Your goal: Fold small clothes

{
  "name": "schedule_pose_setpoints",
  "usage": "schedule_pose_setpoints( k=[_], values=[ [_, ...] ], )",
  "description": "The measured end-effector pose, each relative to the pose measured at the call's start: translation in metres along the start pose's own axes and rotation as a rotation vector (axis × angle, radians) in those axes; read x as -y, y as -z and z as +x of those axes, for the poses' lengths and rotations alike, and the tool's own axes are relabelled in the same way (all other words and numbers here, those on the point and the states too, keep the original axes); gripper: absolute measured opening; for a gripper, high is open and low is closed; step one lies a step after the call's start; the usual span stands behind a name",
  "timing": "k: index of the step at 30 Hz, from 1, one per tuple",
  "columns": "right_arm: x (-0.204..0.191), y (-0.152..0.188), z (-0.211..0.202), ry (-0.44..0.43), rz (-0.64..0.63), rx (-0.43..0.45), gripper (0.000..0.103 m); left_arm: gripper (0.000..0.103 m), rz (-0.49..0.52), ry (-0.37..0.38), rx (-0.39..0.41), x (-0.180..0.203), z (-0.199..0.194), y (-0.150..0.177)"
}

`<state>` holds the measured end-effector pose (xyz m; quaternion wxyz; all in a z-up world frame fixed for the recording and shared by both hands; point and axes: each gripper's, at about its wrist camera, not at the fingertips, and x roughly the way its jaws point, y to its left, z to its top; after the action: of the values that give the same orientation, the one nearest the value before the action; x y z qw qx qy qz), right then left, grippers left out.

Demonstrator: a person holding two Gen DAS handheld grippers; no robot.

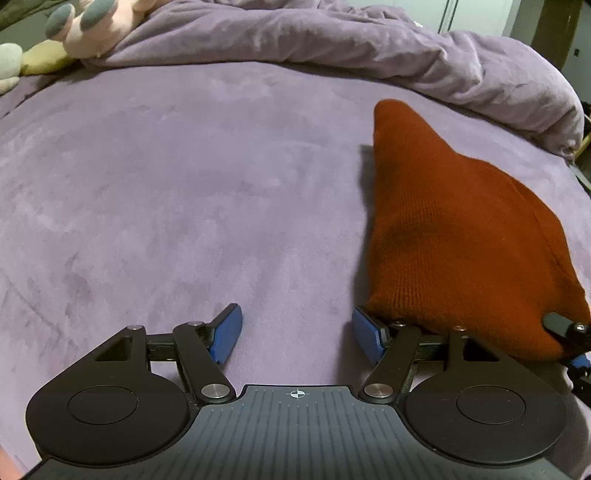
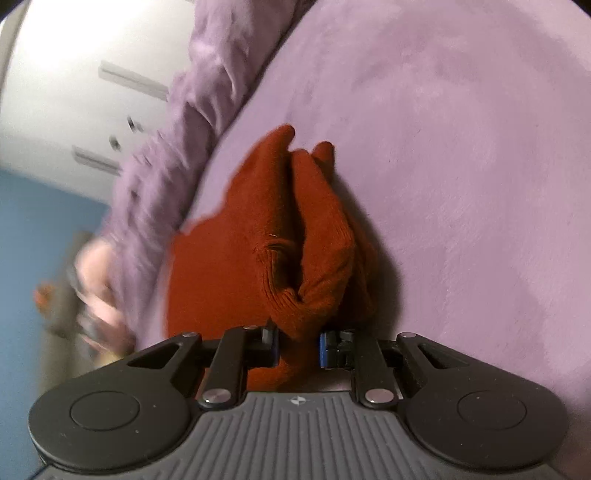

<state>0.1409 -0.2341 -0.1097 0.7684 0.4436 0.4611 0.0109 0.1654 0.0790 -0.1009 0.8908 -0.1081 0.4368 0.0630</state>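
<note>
A rust-red knitted garment (image 1: 443, 240) lies bunched on the purple bed sheet (image 1: 166, 184), right of centre in the left wrist view. My left gripper (image 1: 295, 317) is open just above the sheet with nothing between its blue pads, and its right finger (image 1: 365, 332) sits beside the garment's near edge. In the right wrist view my right gripper (image 2: 299, 334) is shut on a pinched fold of the garment (image 2: 295, 240), which rises in folds ahead of the fingers. Part of the right gripper (image 1: 569, 328) shows at the garment's lower right corner in the left wrist view.
A rumpled purple duvet (image 1: 369, 44) is heaped along the far side of the bed. Plush toys (image 1: 85, 29) lie at the far left corner. White cupboard doors (image 2: 74, 92) stand beyond the bed. The sheet left of the garment is bare.
</note>
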Motion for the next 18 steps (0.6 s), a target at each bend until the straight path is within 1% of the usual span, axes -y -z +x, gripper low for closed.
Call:
schedule_pose_setpoints(
  k=[3,5,6,7,8,9,10,12,13,14,16,18],
  values=[
    [-0.022,0.009,-0.002,0.094,-0.225,0.037,0.02,0.07,-0.04,0.041,0.0,-0.007,-0.013,0.0],
    [-0.034,0.015,-0.005,0.153,-0.325,0.045,0.031,0.072,-0.063,0.059,0.0,-0.015,-0.024,0.0],
    [-0.037,0.016,-0.008,0.168,-0.351,0.038,0.035,0.075,-0.071,0.073,0.002,-0.017,-0.029,0.0],
    [-0.042,0.018,-0.012,0.183,-0.375,0.024,0.044,0.077,-0.078,0.087,0.004,-0.019,-0.036,0.002],
    [-0.043,0.021,-0.019,0.204,-0.395,0.014,0.059,0.081,-0.074,0.092,0.0,-0.018,-0.041,0.004],
    [-0.045,0.025,-0.026,0.231,-0.415,0.009,0.069,0.082,-0.056,0.099,-0.006,-0.016,-0.045,0.005],
    [-0.05,0.029,-0.033,0.254,-0.447,0.007,0.082,0.084,-0.027,0.107,-0.008,-0.012,-0.049,0.006],
    [-0.058,0.038,-0.045,0.264,-0.503,0.009,0.088,0.091,0.038,0.099,-0.01,0.0,-0.055,0.011],
    [-0.063,0.042,-0.049,0.275,-0.527,0.009,0.096,0.091,0.072,0.087,-0.009,0.006,-0.057,0.013],
    [-0.069,0.045,-0.054,0.292,-0.55,0.009,0.099,0.091,0.102,0.067,-0.006,0.011,-0.059,0.015],
    [-0.077,0.049,-0.061,0.308,-0.579,0.01,0.099,0.092,0.138,0.02,-0.007,0.018,-0.061,0.015],
    [-0.082,0.05,-0.065,0.337,-0.599,0.007,0.099,0.093,0.157,-0.004,-0.023,0.021,-0.063,0.014]
  ],
)
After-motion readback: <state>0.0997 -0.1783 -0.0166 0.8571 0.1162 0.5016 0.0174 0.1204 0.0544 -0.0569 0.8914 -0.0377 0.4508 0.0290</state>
